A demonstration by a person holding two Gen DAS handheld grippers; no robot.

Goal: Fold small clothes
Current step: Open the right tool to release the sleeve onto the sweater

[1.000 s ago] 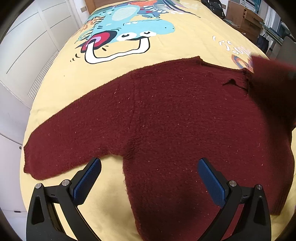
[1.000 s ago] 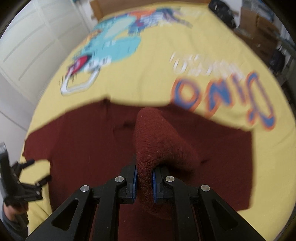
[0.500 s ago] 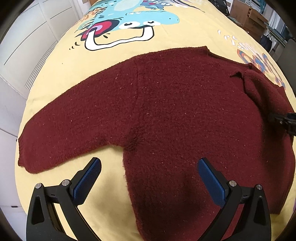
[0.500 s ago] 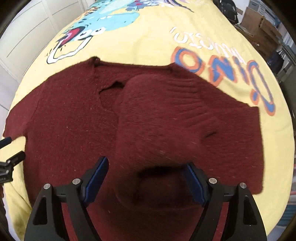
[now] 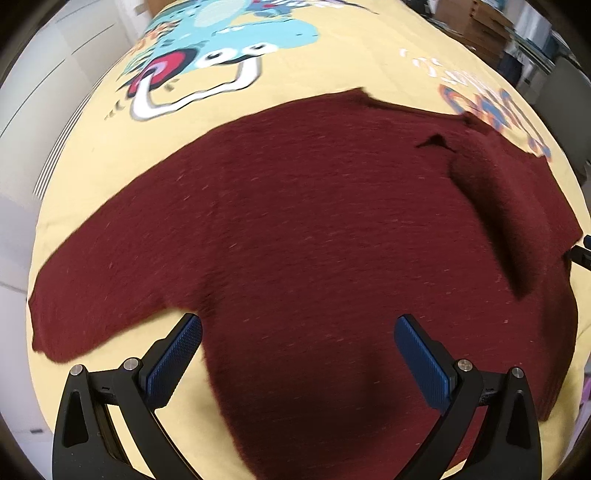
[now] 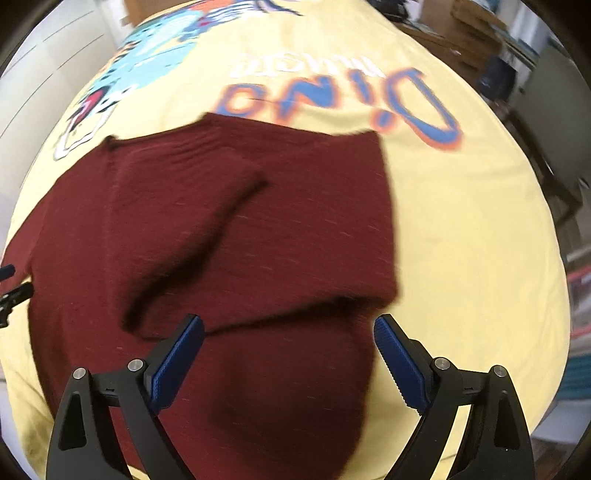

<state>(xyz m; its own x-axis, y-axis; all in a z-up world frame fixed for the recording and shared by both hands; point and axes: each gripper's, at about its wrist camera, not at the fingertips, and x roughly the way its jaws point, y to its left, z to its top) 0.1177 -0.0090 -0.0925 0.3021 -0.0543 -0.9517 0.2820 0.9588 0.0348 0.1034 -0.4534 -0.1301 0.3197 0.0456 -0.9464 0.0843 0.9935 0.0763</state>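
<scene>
A dark red knit sweater (image 5: 295,236) lies flat on a yellow bedspread (image 5: 88,155). Its left sleeve (image 5: 92,288) stretches out to the left. Its right sleeve (image 5: 498,206) is folded in over the body; it also shows in the right wrist view (image 6: 192,221) lying diagonally across the sweater (image 6: 288,229). My left gripper (image 5: 297,350) is open and empty, over the sweater's lower left part. My right gripper (image 6: 288,350) is open and empty, over the sweater's lower right part.
The bedspread carries a blue cartoon dinosaur print (image 5: 221,40) and orange-blue lettering (image 6: 332,92). White cupboard doors (image 5: 37,74) stand to the left. Cardboard boxes and furniture (image 5: 491,22) stand at the far right beyond the bed.
My right gripper carried the right sleeve in over the body, opened and let it go, then drew back. My left gripper stayed open and shifted slightly.
</scene>
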